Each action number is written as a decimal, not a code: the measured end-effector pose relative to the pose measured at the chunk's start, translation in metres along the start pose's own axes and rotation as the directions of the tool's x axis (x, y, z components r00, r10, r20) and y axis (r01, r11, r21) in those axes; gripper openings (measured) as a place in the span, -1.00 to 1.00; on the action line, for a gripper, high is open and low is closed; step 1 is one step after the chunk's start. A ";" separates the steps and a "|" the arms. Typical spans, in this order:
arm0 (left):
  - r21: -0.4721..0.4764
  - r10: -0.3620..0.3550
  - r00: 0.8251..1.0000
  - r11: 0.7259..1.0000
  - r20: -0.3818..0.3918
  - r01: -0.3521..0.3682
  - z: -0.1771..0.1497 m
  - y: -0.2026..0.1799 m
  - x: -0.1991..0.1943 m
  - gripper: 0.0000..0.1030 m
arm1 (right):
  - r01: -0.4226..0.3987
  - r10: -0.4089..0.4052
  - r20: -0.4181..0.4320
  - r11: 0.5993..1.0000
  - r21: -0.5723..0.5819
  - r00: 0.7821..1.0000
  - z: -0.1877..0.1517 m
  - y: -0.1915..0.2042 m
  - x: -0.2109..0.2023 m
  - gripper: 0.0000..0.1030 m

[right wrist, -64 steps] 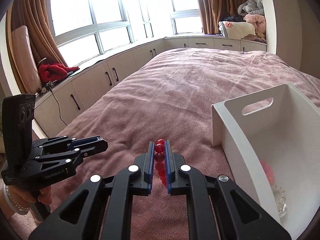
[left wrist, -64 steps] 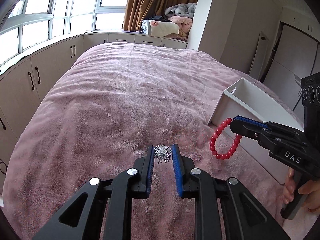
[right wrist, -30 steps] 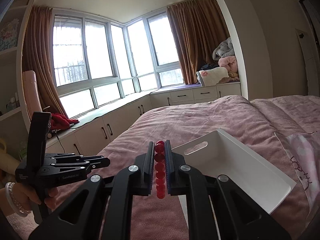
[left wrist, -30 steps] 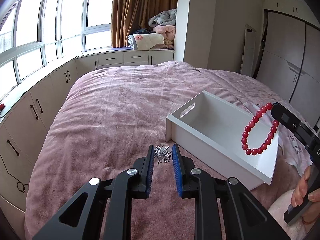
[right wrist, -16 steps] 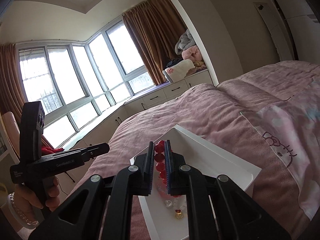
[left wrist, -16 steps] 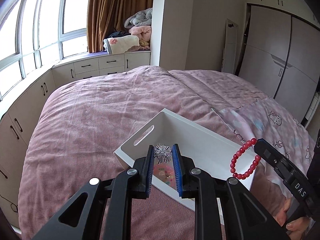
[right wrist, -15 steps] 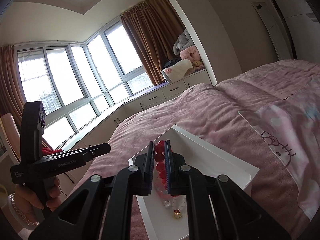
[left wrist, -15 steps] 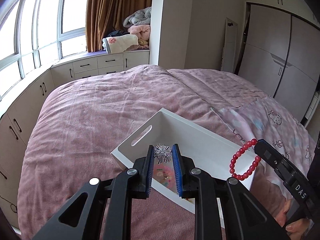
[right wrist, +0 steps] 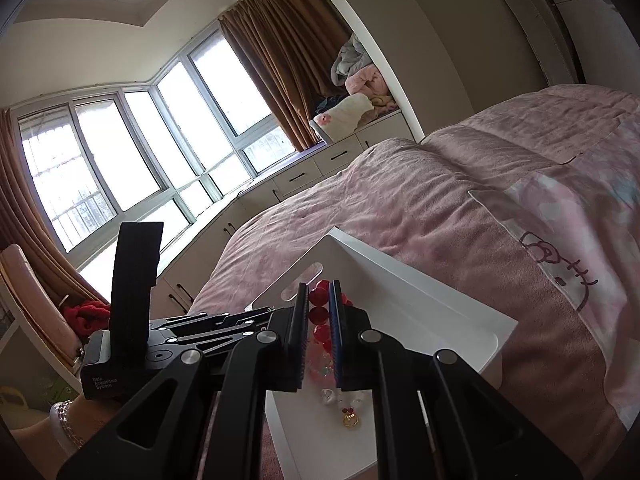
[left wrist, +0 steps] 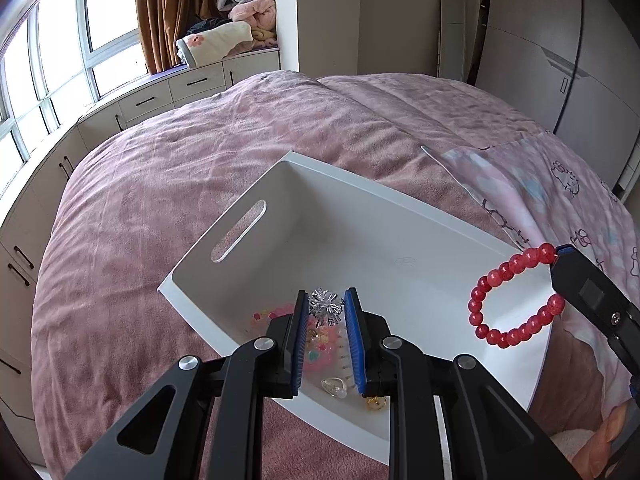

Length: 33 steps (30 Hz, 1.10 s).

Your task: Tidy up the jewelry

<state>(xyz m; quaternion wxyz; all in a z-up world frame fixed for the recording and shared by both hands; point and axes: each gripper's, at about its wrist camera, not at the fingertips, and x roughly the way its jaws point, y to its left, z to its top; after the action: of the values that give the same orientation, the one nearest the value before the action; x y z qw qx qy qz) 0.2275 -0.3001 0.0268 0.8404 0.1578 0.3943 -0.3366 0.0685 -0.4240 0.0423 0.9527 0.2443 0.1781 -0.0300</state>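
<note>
My left gripper [left wrist: 326,307] is shut on a small silver spiky brooch [left wrist: 325,306] and holds it above the near corner of a white bin [left wrist: 340,196] on the pink bed. My right gripper [right wrist: 319,300] is shut on a red bead bracelet [right wrist: 319,314], which hangs over the bin's right side in the left wrist view [left wrist: 516,294]. The bin [right wrist: 420,296] holds several small pieces on its floor: pink beads [left wrist: 322,350], a clear heart [left wrist: 335,387] and a gold ring [right wrist: 351,421]. The left gripper's body [right wrist: 168,344] shows at the left of the right wrist view.
The pink blanket [left wrist: 160,184] covers the bed. A cartoon-print pillow [left wrist: 560,200] lies to the right of the bin. White cabinets [left wrist: 40,168] and windows run along the left. Folded bedding [left wrist: 224,40] is piled on the window seat.
Both grippers have moved closer over the bin and tilted down toward it, each still gripping its piece. The bin now fills more of both views.
</note>
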 end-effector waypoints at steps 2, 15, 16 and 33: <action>-0.007 -0.006 1.000 1.000 -0.008 0.006 0.001 -0.001 0.007 -0.54 | -0.002 0.002 -0.006 1.000 -0.002 1.000 -0.001 0.000 0.000 -0.79; -0.080 0.026 0.999 0.996 -0.031 -0.028 -0.003 0.013 0.031 0.17 | -0.001 0.001 -0.046 1.000 -0.008 0.999 -0.004 0.000 0.010 -0.35; -0.087 0.029 0.999 0.996 -0.029 -0.031 -0.004 0.014 0.031 0.23 | 0.003 -0.003 -0.039 1.000 -0.009 0.999 -0.004 0.000 0.009 -0.19; -0.398 0.069 0.973 0.917 0.219 0.024 -0.051 0.084 -0.076 0.85 | -0.055 0.058 0.090 0.998 -0.038 0.994 -0.008 0.017 -0.026 0.83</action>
<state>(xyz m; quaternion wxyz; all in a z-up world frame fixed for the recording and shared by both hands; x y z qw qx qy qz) 0.2216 -0.1790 0.0524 0.8985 -0.0514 0.3531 -0.2557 0.0444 -0.4062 0.0530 0.9646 0.2306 0.1278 -0.0109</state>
